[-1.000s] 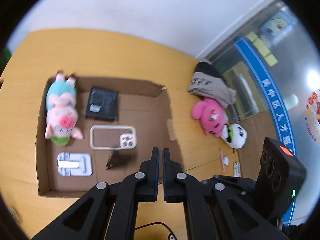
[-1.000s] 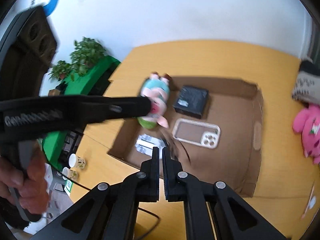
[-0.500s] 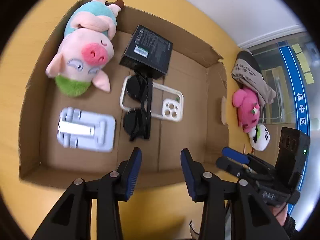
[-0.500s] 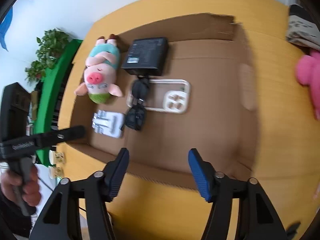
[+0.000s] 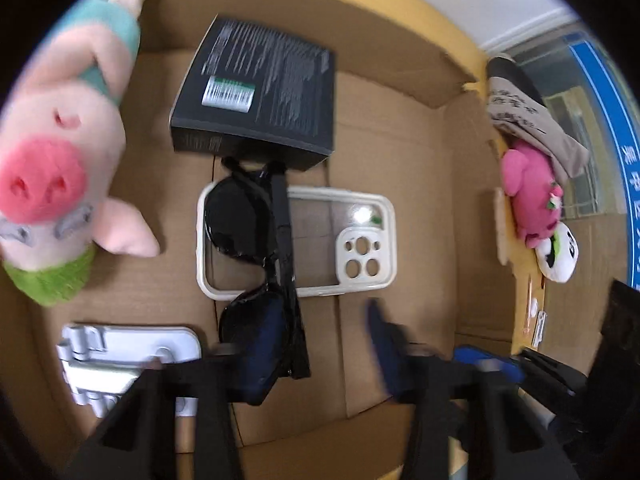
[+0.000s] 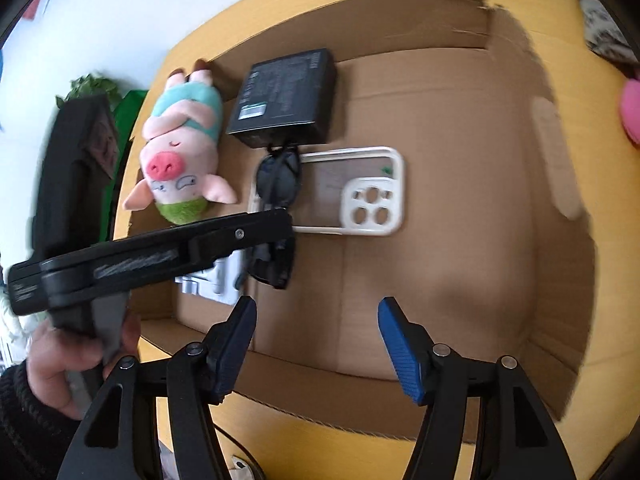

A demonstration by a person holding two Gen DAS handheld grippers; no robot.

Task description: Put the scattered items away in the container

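A brown cardboard box [image 5: 400, 128] holds a pig plush [image 5: 60, 152], a black carton [image 5: 260, 84], a clear phone case [image 5: 360, 240], a white phone stand [image 5: 120, 352] and black sunglasses [image 5: 248, 216] lying across the case's left end. My left gripper [image 5: 320, 344] hangs low inside the box, jaws closing. The lower end of the sunglasses lies between its blurred fingers, and the pads stand apart from it. My right gripper [image 6: 316, 312] is open over the box's near wall with nothing between its fingers. In the right wrist view the sunglasses [image 6: 278, 180] are partly hidden by the left gripper's body.
Outside the box's right wall lie a pink plush [image 5: 528, 188], a panda plush [image 5: 558, 256], a grey-beige cloth bundle [image 5: 520, 112] and small items [image 5: 534, 316] on the yellow table. A hand [image 6: 60, 360] holds the left gripper. Bare cardboard floor [image 6: 460, 240] fills the box's right half.
Both grippers sank toward the box and went from shut to open. The sunglasses, a falling blur a second ago, now lie on the phone case. The left gripper has come down close over them.
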